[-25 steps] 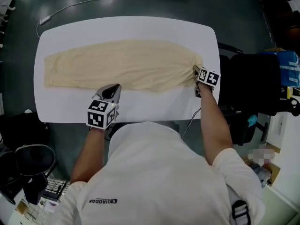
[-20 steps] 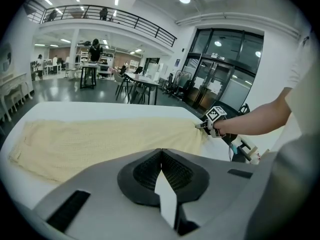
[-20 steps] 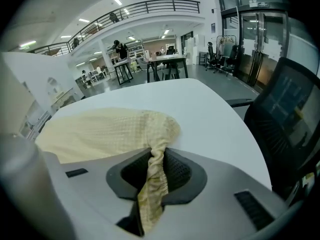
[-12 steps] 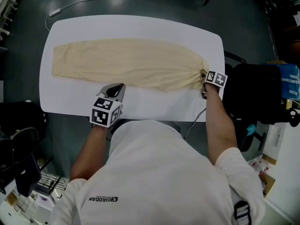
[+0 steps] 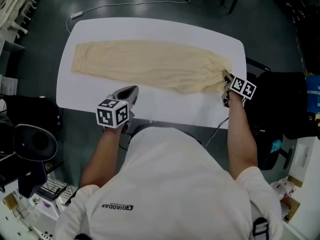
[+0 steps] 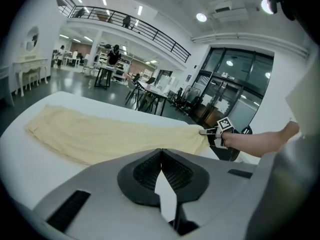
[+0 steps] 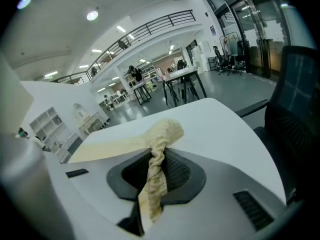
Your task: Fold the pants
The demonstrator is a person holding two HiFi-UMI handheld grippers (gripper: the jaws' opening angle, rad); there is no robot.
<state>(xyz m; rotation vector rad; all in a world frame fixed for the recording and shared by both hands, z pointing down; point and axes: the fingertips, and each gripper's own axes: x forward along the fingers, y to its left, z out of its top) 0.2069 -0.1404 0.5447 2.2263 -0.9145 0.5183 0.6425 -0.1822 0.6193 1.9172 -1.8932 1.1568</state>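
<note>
Seen from above, a white table [image 5: 165,106] with rounded corners stands on a dark floor. A pair of cream pants [image 5: 150,66] lies flat along it, stretched lengthwise from the left end to the right edge, on the far half of the tabletop.

The right tongs [image 5: 226,76] are at the table's right edge. They have just been closing, and they now grip the right end of the pants. In the right gripper view a twisted rope of the cream cloth [image 7: 156,149] runs down between the two dark pads. Beyond the tongs it bunches into a raised knot above the tabletop.

The left tongs [image 5: 135,88] are over the near part of the table, left of centre, pointing toward the near edge of the pants and apart from the cloth. In the left gripper view their pads meet at the tips with nothing between them.

A black chair [image 5: 280,104] stands just beyond the table's right edge. A pale cable [image 5: 125,5] trails on the floor at the far side.
</note>
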